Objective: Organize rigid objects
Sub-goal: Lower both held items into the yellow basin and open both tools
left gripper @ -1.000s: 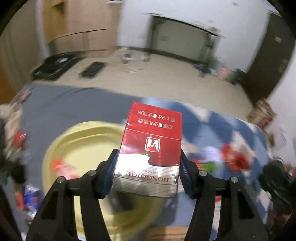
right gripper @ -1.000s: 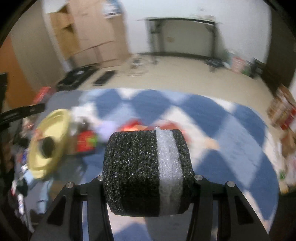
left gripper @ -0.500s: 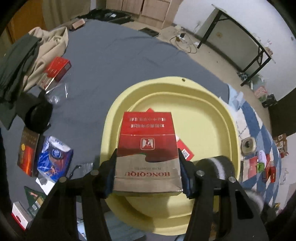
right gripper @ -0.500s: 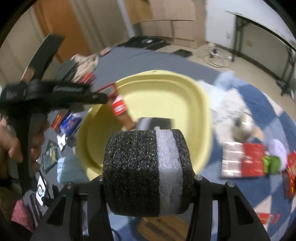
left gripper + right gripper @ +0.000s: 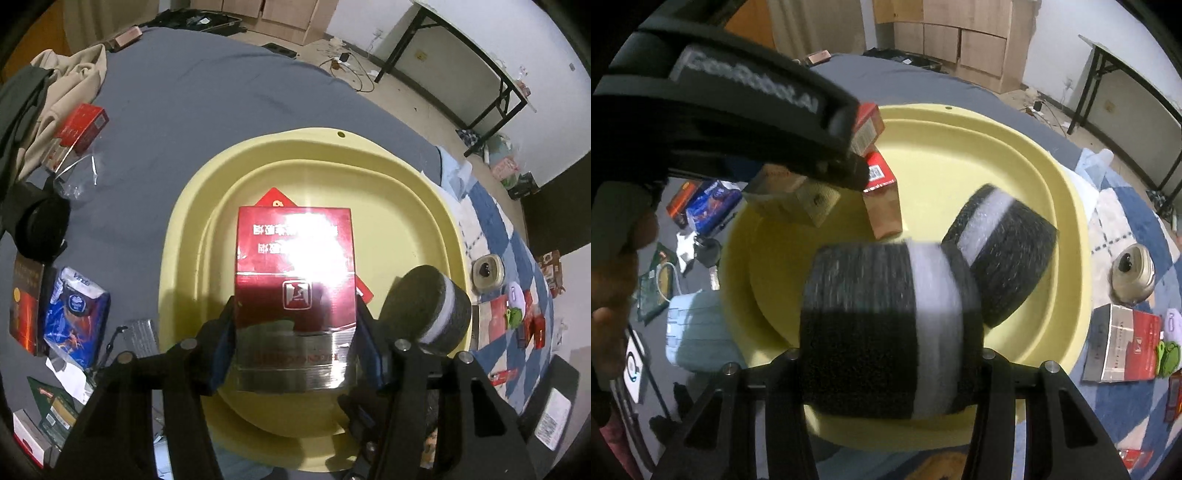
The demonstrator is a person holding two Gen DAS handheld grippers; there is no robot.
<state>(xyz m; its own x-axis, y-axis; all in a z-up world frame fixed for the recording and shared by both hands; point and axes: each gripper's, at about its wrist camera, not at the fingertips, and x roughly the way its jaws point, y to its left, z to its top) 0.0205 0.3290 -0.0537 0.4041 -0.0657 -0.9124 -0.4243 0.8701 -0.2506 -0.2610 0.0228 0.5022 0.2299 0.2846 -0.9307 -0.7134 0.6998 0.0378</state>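
My left gripper [image 5: 295, 332] is shut on a red and silver cigarette box [image 5: 295, 284] and holds it above the yellow basin [image 5: 424, 206]. A red box [image 5: 275, 197] lies in the basin under it. My right gripper [image 5: 890, 354] is shut on a black foam roll with a white band [image 5: 886, 332], over the basin's [image 5: 1067, 221] near rim. A second black and white foam roll [image 5: 1001, 254] lies in the basin. The held roll also shows in the left wrist view [image 5: 424, 306]. The left gripper body [image 5: 738, 122] fills the right wrist view's upper left.
The basin sits on a grey cover [image 5: 166, 110] beside a blue checked cloth [image 5: 509, 258]. Red boxes [image 5: 79, 127], a blue tissue pack [image 5: 75, 314] and a black round object [image 5: 42, 229] lie left. A round metal tin [image 5: 1134, 273] and a red and silver carton [image 5: 1123, 347] lie right.
Both grippers swung from facing the room to down over the yellow basin, each still holding its object. The right gripper with its roll has come in close beside the left.
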